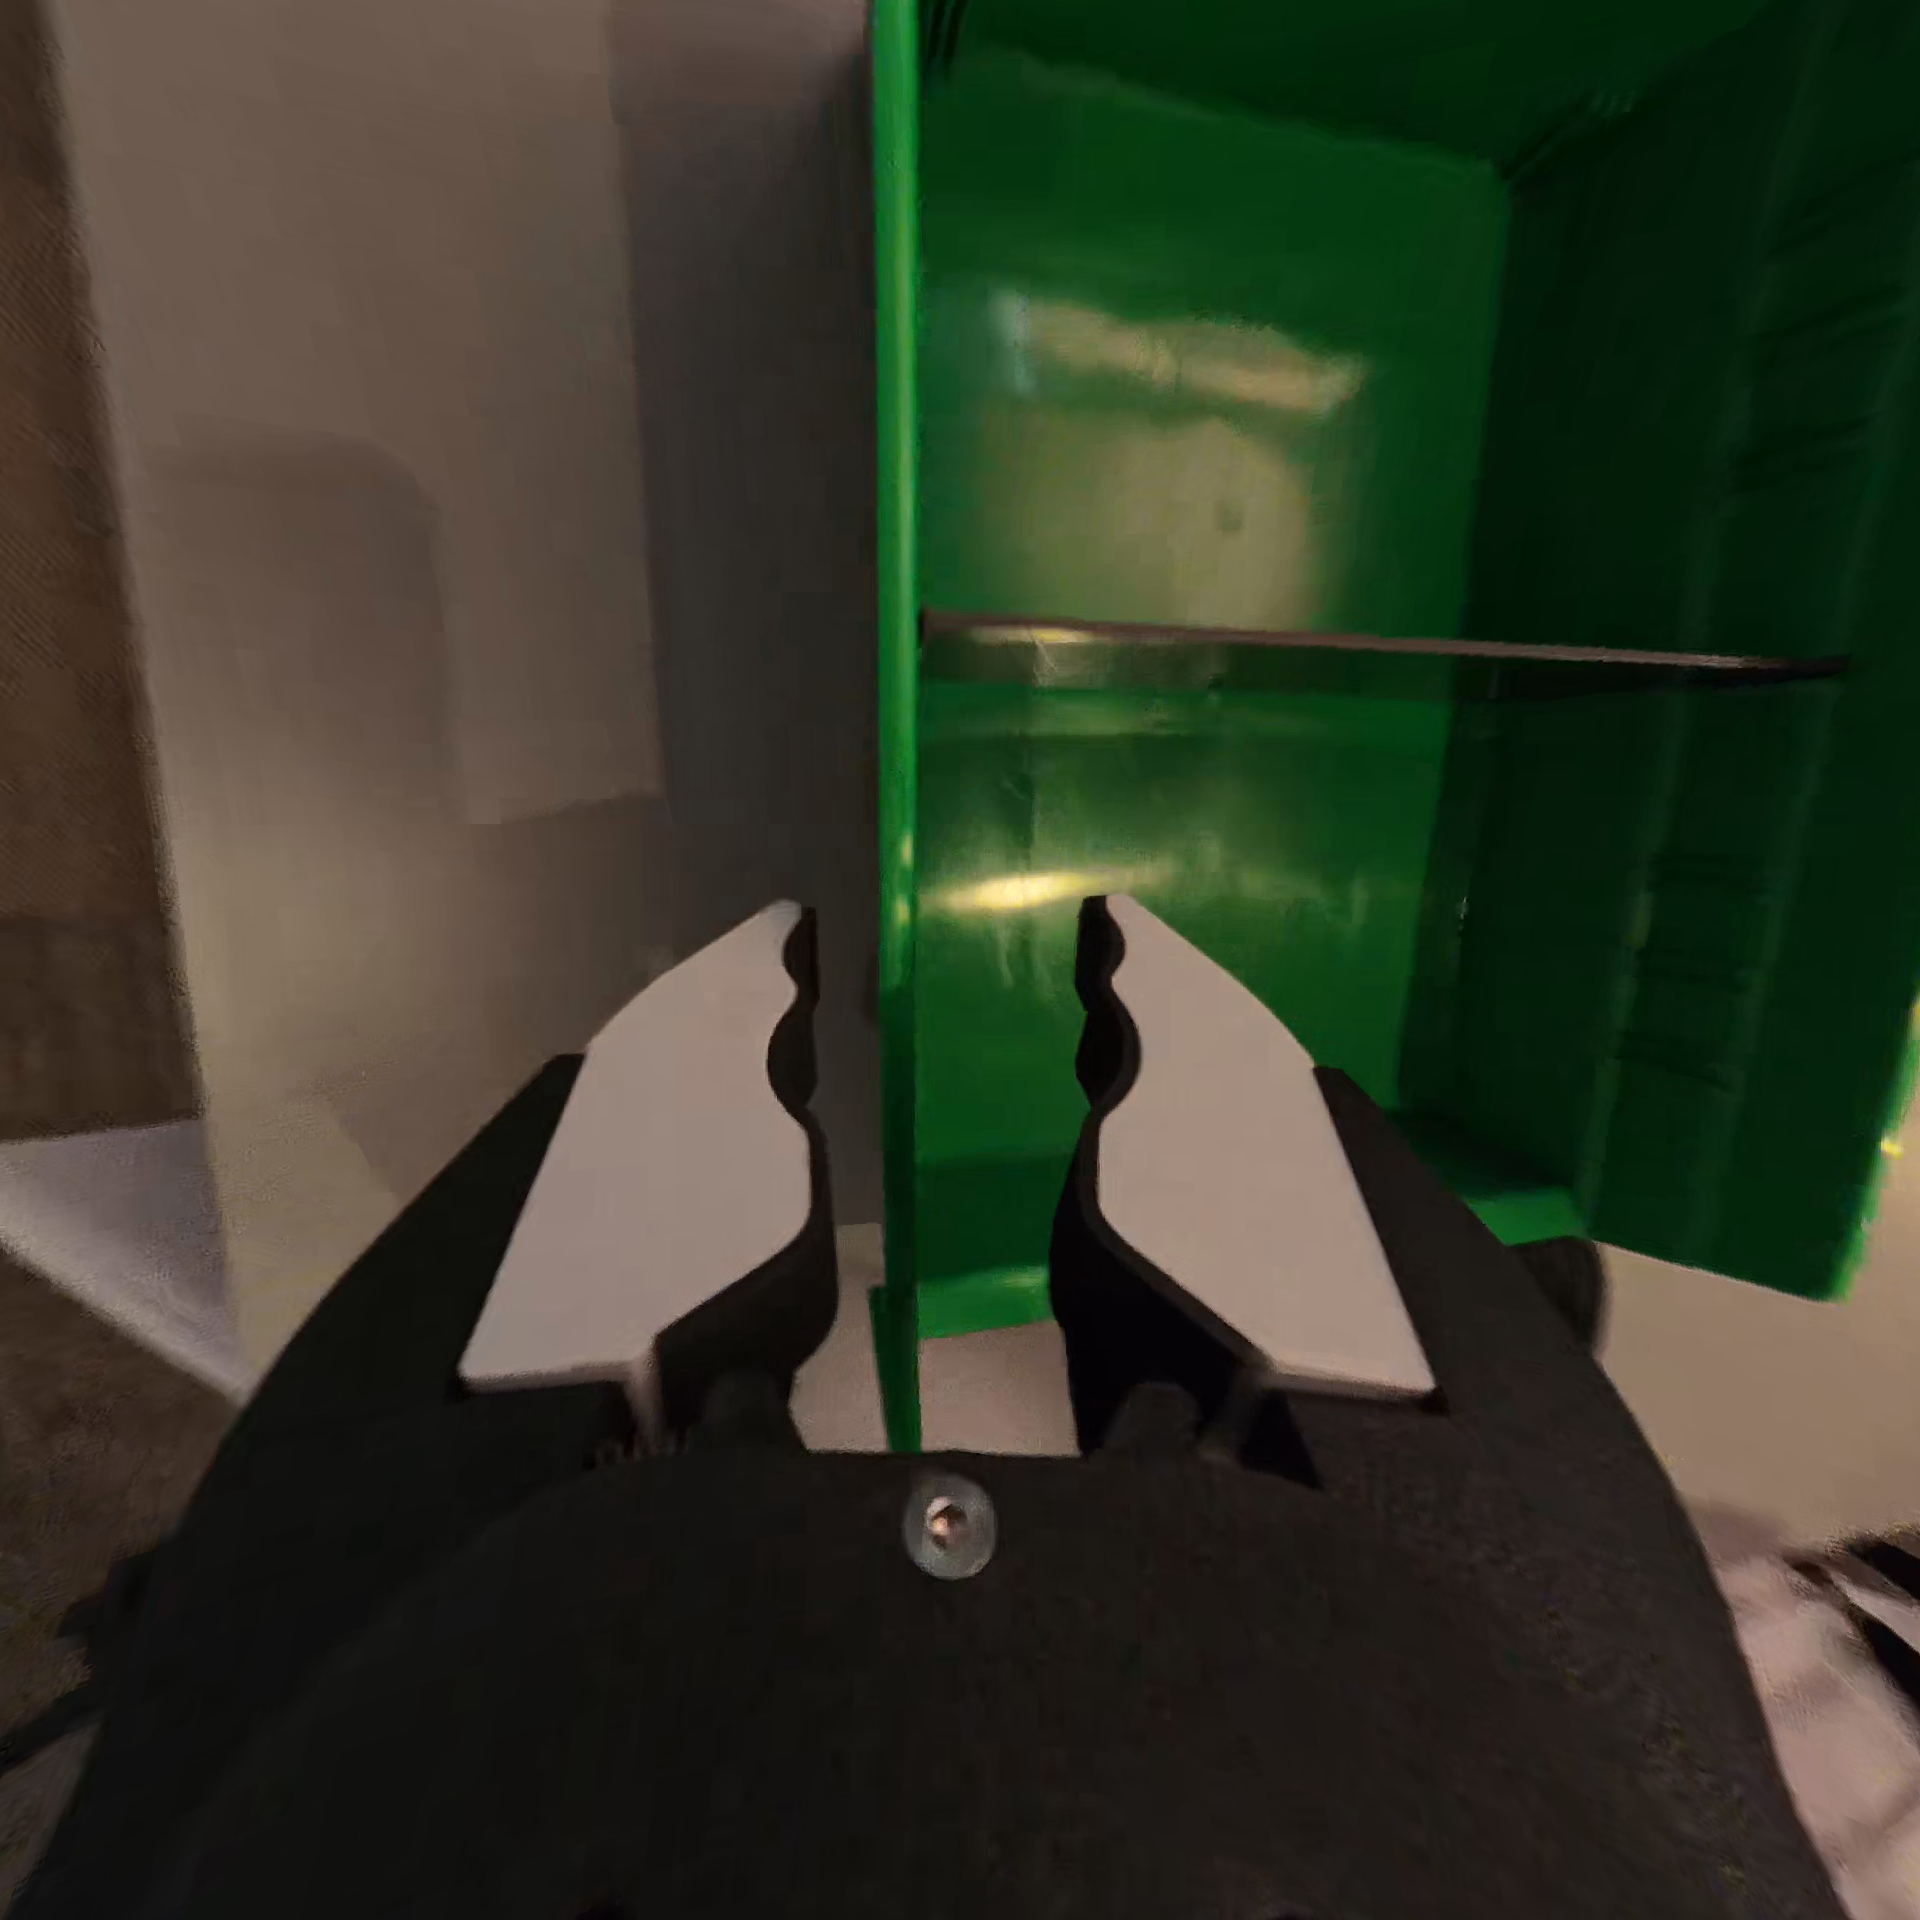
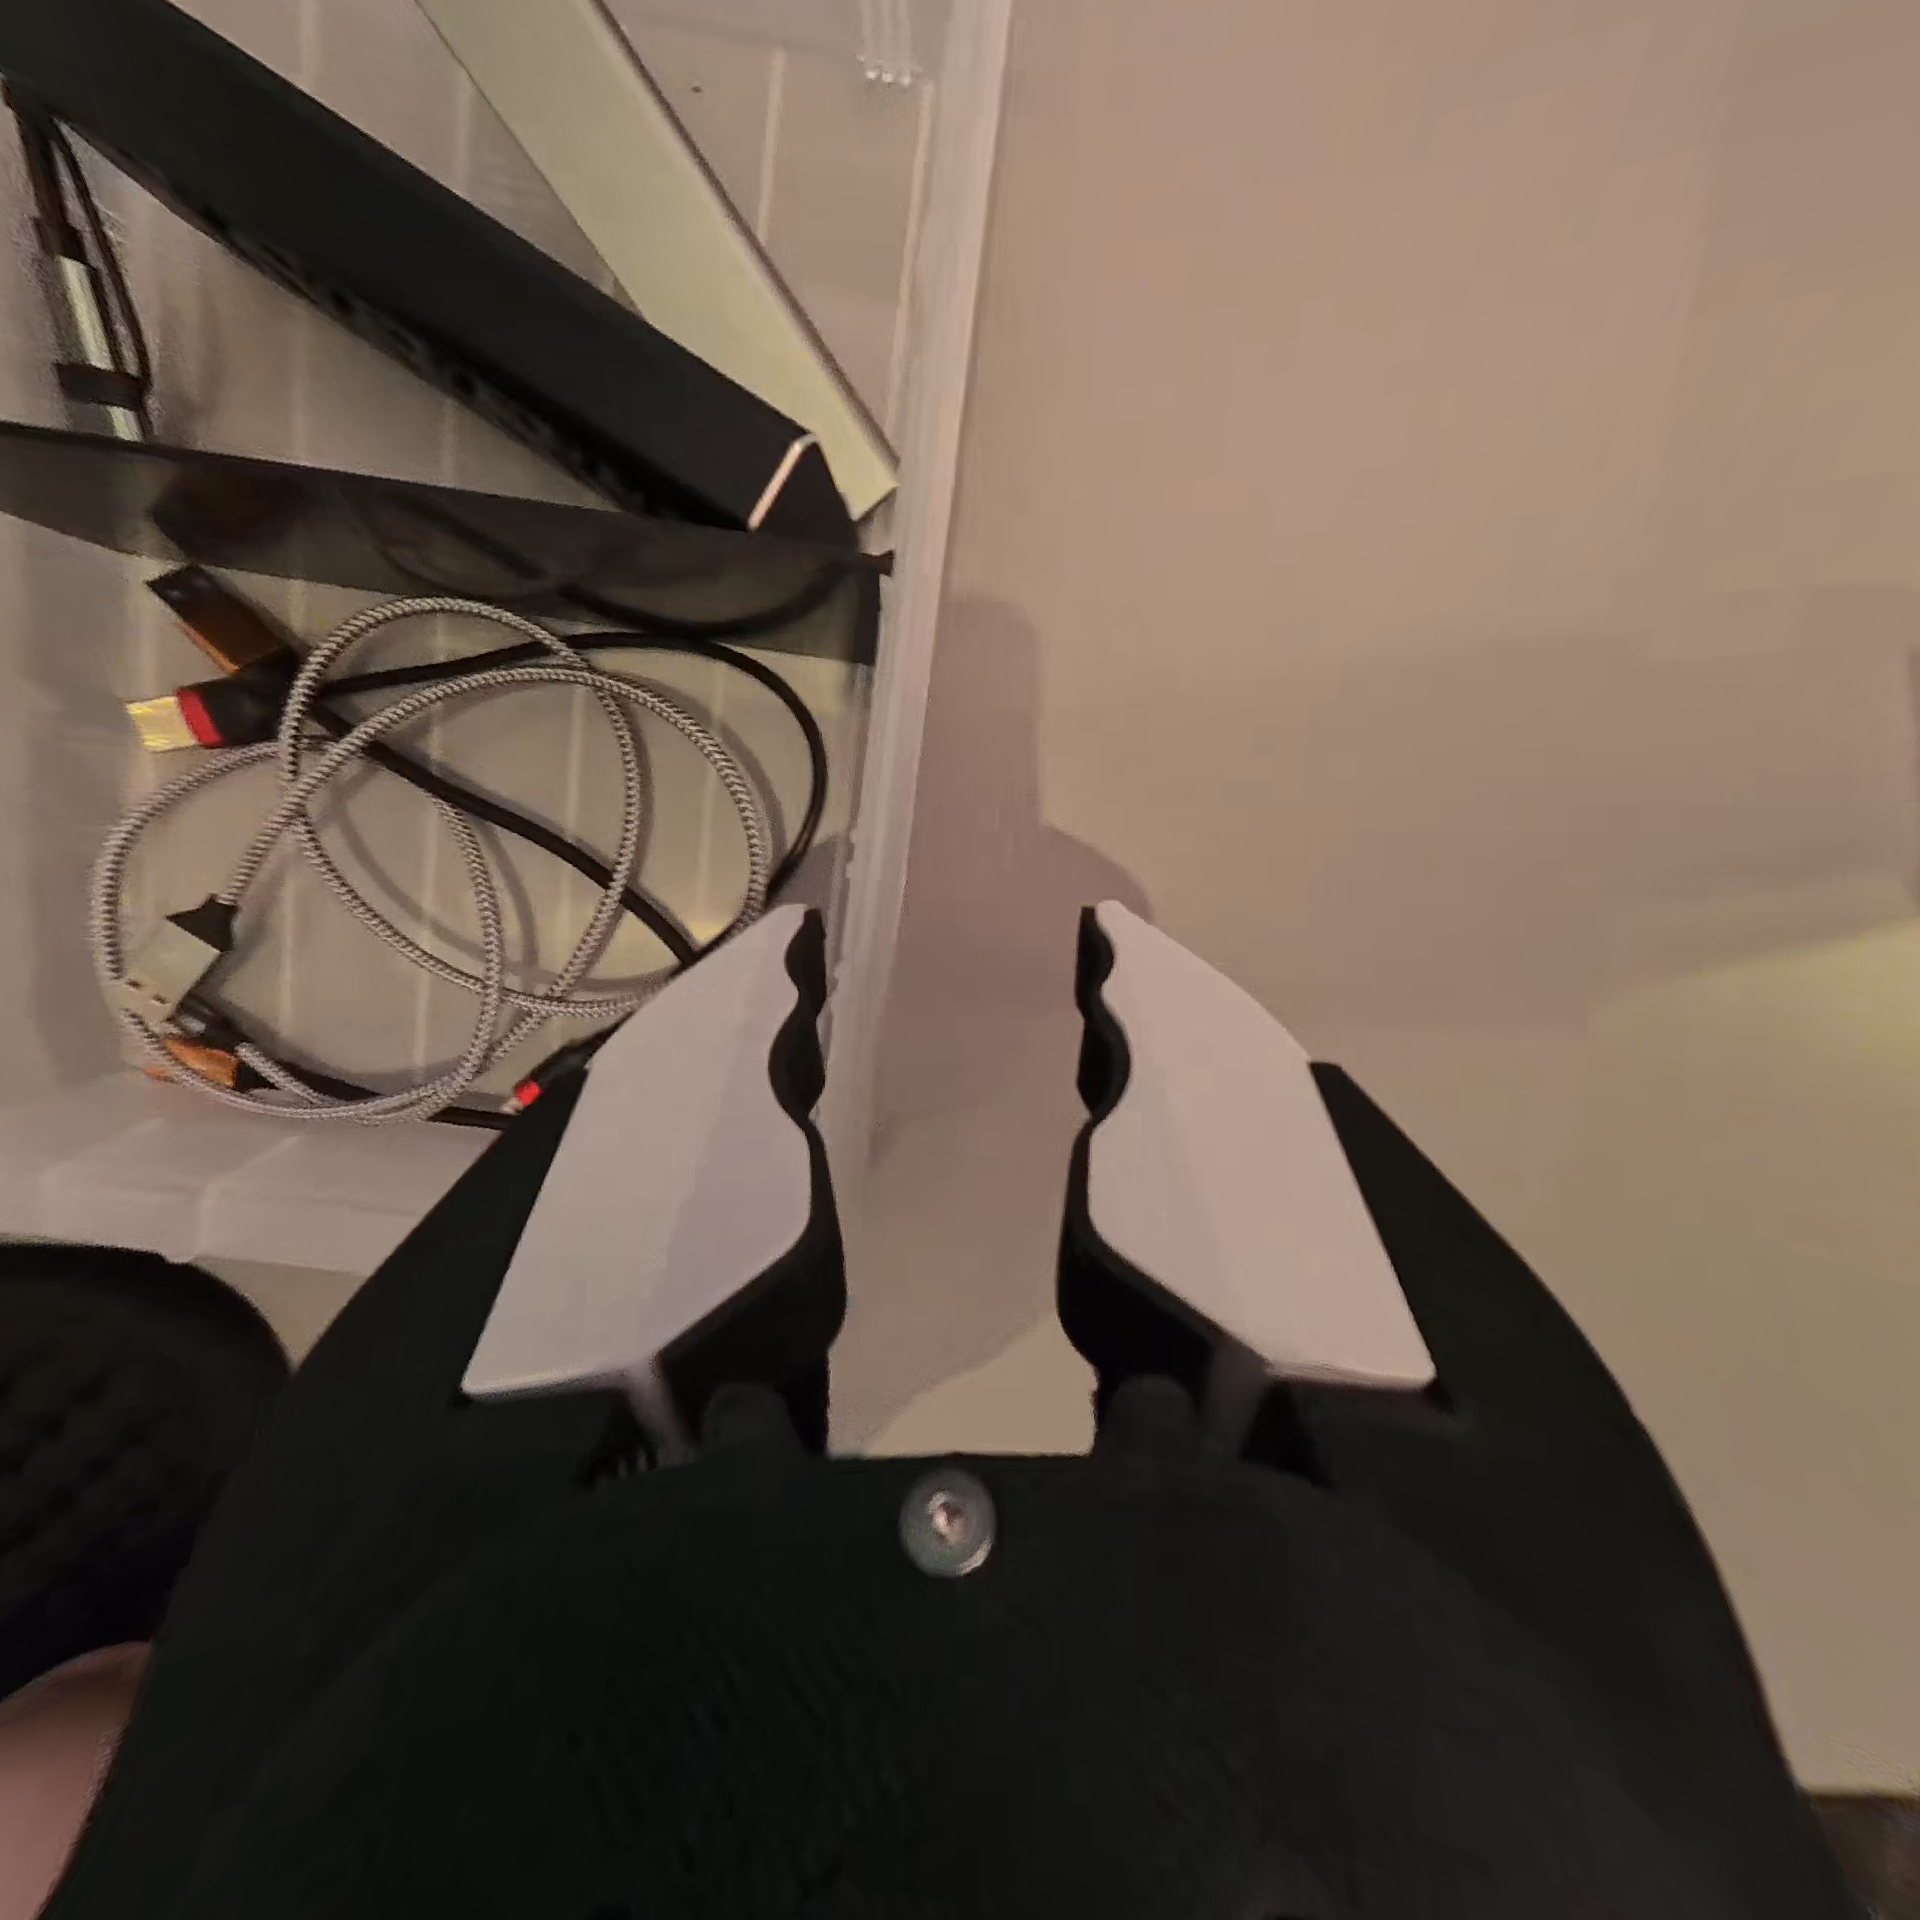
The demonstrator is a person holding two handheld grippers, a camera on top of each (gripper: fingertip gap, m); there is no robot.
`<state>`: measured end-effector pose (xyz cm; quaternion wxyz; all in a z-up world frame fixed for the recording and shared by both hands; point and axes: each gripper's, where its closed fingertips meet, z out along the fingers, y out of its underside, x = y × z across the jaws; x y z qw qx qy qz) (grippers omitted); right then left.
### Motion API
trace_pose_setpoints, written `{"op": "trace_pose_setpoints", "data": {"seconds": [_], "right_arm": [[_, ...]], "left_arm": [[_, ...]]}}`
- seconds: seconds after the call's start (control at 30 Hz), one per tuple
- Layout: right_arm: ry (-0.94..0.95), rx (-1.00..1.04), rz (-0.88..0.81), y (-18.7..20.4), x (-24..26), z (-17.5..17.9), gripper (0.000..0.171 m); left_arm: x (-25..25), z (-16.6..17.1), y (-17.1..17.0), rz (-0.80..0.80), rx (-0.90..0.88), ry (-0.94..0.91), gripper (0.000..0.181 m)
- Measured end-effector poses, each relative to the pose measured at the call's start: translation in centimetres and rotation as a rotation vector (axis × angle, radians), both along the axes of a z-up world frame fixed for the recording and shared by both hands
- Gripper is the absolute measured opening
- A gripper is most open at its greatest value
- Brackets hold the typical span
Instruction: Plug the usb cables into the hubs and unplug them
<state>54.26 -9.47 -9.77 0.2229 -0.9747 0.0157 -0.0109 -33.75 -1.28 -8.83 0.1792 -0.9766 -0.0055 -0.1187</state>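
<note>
In the right wrist view a clear plastic bin (image 2: pixel 914 520) holds a coiled grey braided USB cable (image 2: pixel 468 862) and a black cable (image 2: pixel 727 675) with a red-banded plug (image 2: pixel 182 722). Beyond a dark divider (image 2: pixel 416 530) lie a long black hub (image 2: pixel 436 312) and a pale silver one (image 2: pixel 675 229). My right gripper (image 2: pixel 951 925) is open and empty, over the bin's right wall. My left gripper (image 1: pixel 945 914) is open and empty, astride the left wall of an empty green bin (image 1: pixel 1195 468).
The green bin has a thin dark divider (image 1: pixel 1351 644) across it. Both bins stand on a pale tabletop (image 2: pixel 1455 520). A brownish surface (image 1: pixel 62 623) lies at the far left of the left wrist view. A dark ribbed object (image 2: pixel 114 1413) sits at the lower left in the right wrist view. Spacing between my two grippers at the tips: around 90 cm. Between my right fingertips and the long black hub (image 2: pixel 436 312) there is roughly 12 cm.
</note>
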Motion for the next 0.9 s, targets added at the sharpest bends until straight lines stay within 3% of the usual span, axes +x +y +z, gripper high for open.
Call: {"op": "trace_pose_setpoints", "data": {"seconds": [0.07,0.2,0.37,0.47,0.67,0.9], "right_arm": [[0.068,-0.047,-0.005,0.1,-0.5,-1.4,0.04],[0.184,-0.171,0.048,0.3,-2.4,-3.3,0.011],[0.114,-0.246,0.144,-0.1,-4.0,-3.3,0.011],[0.097,-0.276,0.184,0.4,-5.4,-3.3,0.011],[0.113,-0.394,0.221,0.9,-10.0,-3.3,0.009],[0.082,-0.484,0.311,1.8,-15.8,-3.1,0.011]], "left_arm": [[1.0,-1.2,-1.0,0.011,-0.087,-0.105,0.041],[0.8,-2.4,-1.8,0.005,-0.155,-0.096,0.021],[1.6,-2.8,-2.3,-0.102,-0.247,0.072,0.006],[3.4,-2.9,-1.8,-0.187,-0.288,0.172,0.008],[10.5,-2.9,-0.3,-0.329,-0.318,0.171,0.016],[16.8,-2.9,-1.7,-0.45,-0.401,0.246,0.024]]}}
